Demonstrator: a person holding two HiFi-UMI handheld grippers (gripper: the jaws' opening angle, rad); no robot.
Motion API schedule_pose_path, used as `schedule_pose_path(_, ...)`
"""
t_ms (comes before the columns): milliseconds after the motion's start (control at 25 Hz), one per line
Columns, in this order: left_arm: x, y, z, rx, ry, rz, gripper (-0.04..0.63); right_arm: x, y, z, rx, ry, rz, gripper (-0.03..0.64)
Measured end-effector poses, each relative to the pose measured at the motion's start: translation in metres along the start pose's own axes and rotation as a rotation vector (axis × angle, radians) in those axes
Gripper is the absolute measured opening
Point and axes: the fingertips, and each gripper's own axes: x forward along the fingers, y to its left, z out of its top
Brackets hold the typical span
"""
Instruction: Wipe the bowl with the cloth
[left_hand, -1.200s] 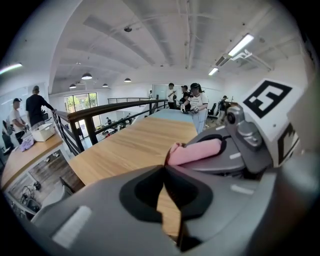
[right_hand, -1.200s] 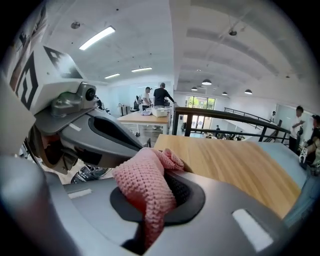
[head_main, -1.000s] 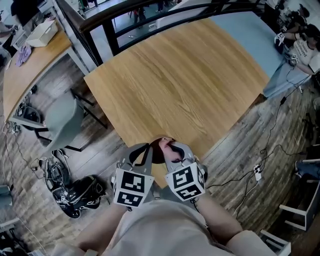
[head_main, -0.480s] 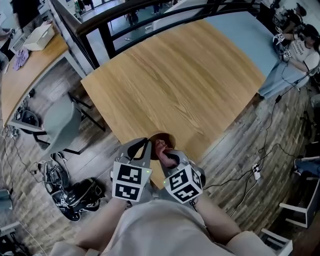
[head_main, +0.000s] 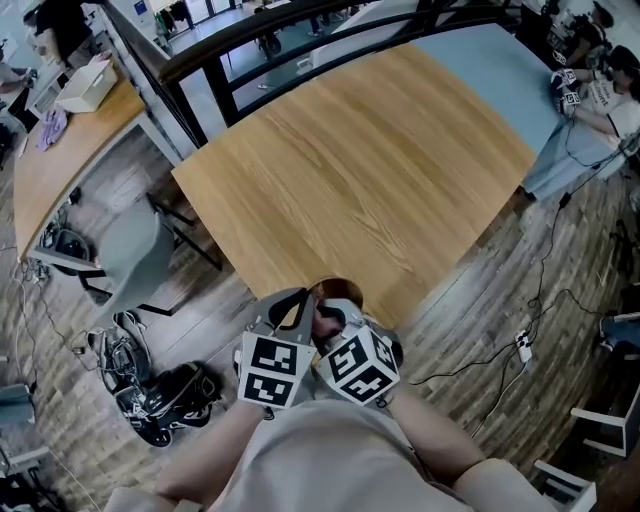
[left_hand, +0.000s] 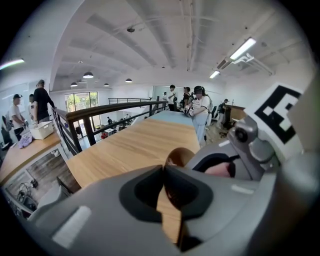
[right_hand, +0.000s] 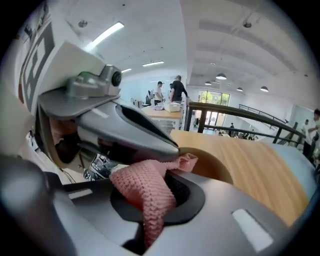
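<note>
Around the pale wooden table (head_main: 370, 160) we see a grey chair (head_main: 135, 245) at nine o'clock. Black shoes (head_main: 165, 395) lie on the plank floor (head_main: 480, 300) at eight, a black railing (head_main: 200, 60) runs at eleven, and a white power strip (head_main: 522, 345) lies at four.

In the head view the left gripper (head_main: 303, 303) and right gripper (right_hand: 165, 177) cover most of the round brown wooden bowl (head_main: 340, 289). The bowl sits at the table's six o'clock edge.

The left gripper's jaws are closed down on the bowl's nine o'clock rim. The right gripper is clamped on a pink knitted cloth (right_hand: 145, 190), and the cloth's free end reaches over the rim. The rest of the bowl's inside is hidden from us.

Compared with a second ago, the right gripper's marker cube sits closer to the left one.
</note>
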Motion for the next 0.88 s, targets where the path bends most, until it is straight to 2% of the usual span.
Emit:
schedule_pose_path(120, -0.001, 0.000, 0.004, 0.015, -0.007, -0.002, 0.011, -0.003, -0.009, 0.004, 0.092, -0.043, -0.010, 0.023)
schedule_pose_path(240, -0.001, -0.005, 0.007, 0.035, -0.011, -0.010, 0.011, -0.006, -0.019, 0.003, 0.115, -0.054, -0.048, 0.025)
schedule_pose_path(560, 0.000, -0.016, 0.002, 0.024, 0.005, -0.039, 0.011, -0.026, -0.056, -0.009, 0.210, -0.056, -0.168, 0.023)
schedule_pose_path(880, 0.007, 0.006, -0.008, -0.065, 0.019, -0.038, 0.009, -0.035, -0.066, -0.028, 0.215, 0.017, -0.197, 0.023)
